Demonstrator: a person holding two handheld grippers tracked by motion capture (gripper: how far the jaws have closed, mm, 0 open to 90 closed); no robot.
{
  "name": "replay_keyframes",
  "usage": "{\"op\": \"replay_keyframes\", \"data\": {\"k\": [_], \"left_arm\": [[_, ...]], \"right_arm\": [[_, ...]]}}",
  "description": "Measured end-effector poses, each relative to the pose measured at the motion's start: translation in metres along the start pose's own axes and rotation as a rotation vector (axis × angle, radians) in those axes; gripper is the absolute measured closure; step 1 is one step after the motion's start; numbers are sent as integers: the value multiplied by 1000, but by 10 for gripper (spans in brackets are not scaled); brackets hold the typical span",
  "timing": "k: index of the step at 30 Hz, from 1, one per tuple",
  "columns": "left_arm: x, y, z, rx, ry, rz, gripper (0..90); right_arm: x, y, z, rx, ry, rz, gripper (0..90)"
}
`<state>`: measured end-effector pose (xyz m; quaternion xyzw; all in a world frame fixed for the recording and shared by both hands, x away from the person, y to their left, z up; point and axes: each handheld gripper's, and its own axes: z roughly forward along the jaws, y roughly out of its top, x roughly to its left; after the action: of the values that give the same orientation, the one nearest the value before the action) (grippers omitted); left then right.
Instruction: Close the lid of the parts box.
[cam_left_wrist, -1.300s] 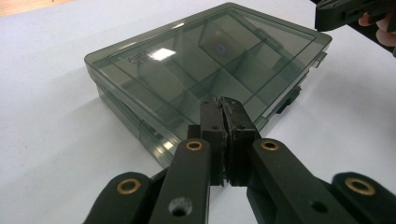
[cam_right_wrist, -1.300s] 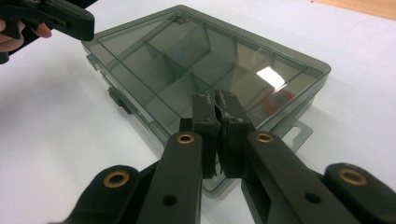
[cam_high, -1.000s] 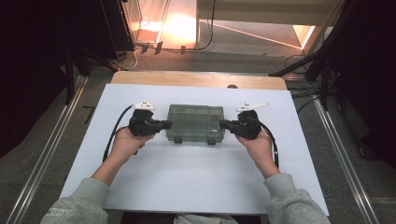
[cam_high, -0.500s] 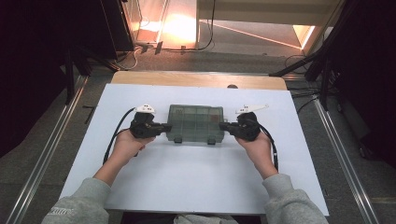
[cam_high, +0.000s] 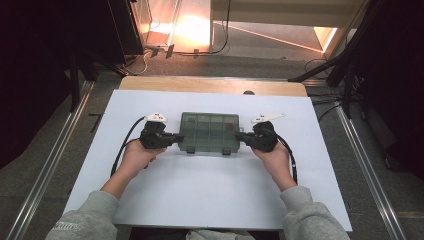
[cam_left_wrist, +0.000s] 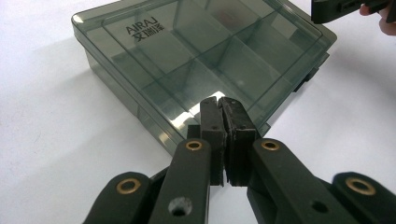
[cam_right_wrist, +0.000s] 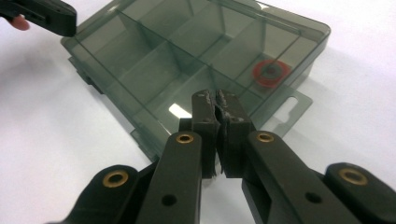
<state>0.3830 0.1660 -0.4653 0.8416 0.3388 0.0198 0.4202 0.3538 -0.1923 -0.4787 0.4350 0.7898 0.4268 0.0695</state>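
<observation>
Smoked clear compartment box (cam_high: 209, 132), lid shut, sits mid white table (cam_high: 210, 200); 1 red ring (cam_right_wrist: 271, 73) in a corner cell, other cells look empty. L gripper (cam_high: 172, 136) and R gripper (cam_high: 241, 136) at opposite short ends, jaws closed on nothing, tips at box edges.

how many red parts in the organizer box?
1. A red ring lies in a corner compartment of the organizer box, on the right gripper's side. Other compartments look empty, though the tinted lid may hide small parts.
</observation>
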Motion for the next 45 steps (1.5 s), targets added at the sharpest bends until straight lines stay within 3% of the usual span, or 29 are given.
{"op": "replay_keyframes", "data": {"k": [10, 25, 27, 32, 34, 38, 42, 45], "left_arm": [[0, -1, 0, -5, -3, 6, 879], [1, -1, 0, -6, -7, 4, 883], [1, -1, -1, -7, 12, 17, 882], [2, -1, -1, -6, -17, -24, 862], [3, 0, -2, 6, -32, -44, 815], [1, 1, -6, 12, -30, -40, 777], [-1, 2, -10, 22, -56, -48, 665], [-5, 2, -15, 27, -54, -18, 577]], "right_arm": [[-6, -4, 0, -11, 18, 29, 900], [-5, -5, 1, -22, 23, 18, 900], [-6, -6, 1, -22, 25, 22, 900], [-4, -5, 0, -14, 23, 28, 900], [-4, -4, -1, -10, 21, 18, 868], [-3, -3, -4, -9, 25, 14, 836], [1, -1, -7, -10, 43, 11, 787], [3, -1, -10, -11, 55, 9, 690]]}}
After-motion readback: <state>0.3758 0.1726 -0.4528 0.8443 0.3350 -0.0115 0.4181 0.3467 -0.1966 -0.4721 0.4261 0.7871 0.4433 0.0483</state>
